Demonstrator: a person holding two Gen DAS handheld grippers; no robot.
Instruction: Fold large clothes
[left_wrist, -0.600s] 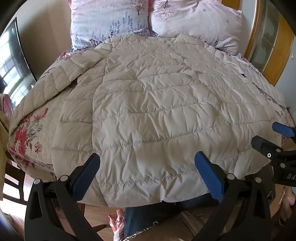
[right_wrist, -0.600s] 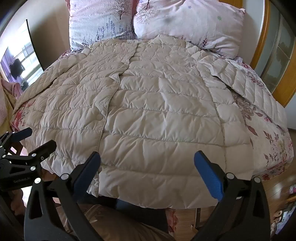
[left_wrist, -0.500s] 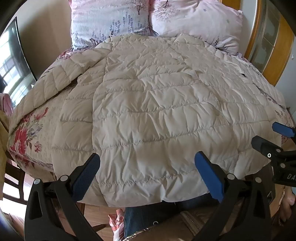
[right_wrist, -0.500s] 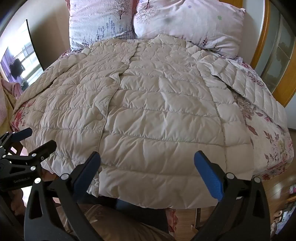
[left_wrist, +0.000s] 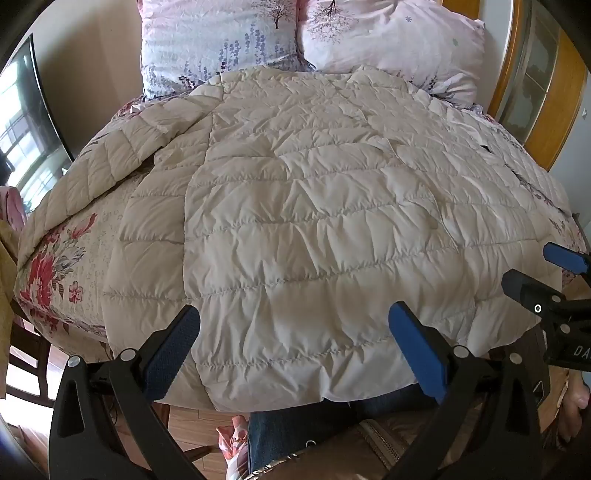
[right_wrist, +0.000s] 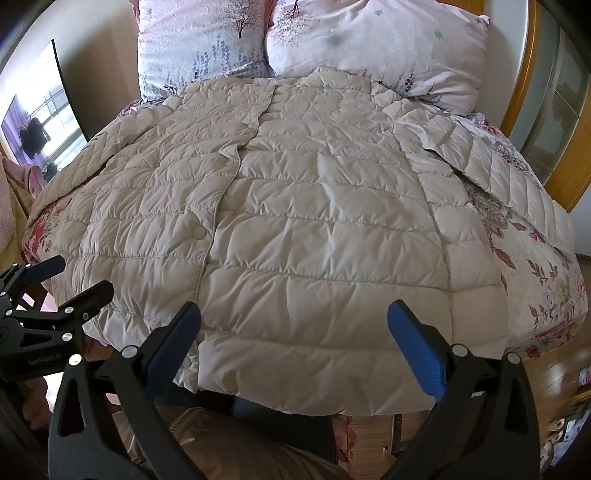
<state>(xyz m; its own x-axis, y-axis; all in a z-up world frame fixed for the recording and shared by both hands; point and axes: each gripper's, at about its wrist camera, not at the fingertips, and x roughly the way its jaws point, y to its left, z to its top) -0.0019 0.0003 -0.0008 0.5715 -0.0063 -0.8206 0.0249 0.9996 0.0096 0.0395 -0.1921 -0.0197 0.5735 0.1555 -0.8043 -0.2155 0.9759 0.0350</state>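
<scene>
A large cream quilted down coat (left_wrist: 314, 206) (right_wrist: 295, 221) lies spread flat on the bed, front up, hem toward me, collar at the pillows. Its sleeves stretch out to the left (left_wrist: 92, 173) and to the right (right_wrist: 498, 166). A snap button (right_wrist: 199, 232) shows on the front placket. My left gripper (left_wrist: 293, 347) hovers open above the hem, nothing between its blue pads. My right gripper (right_wrist: 293, 343) also stands open over the hem, empty. Each gripper appears at the edge of the other's view: the right one (left_wrist: 546, 273), the left one (right_wrist: 62, 280).
Two floral pillows (left_wrist: 221, 40) (right_wrist: 376, 40) stand at the headboard. A flowered bedspread (left_wrist: 55, 266) (right_wrist: 546, 280) covers the bed beneath the coat. A person's legs in jeans (left_wrist: 295, 428) stand against the bed's foot. A wooden cabinet (right_wrist: 561, 122) is at the right, a window (left_wrist: 18, 122) at the left.
</scene>
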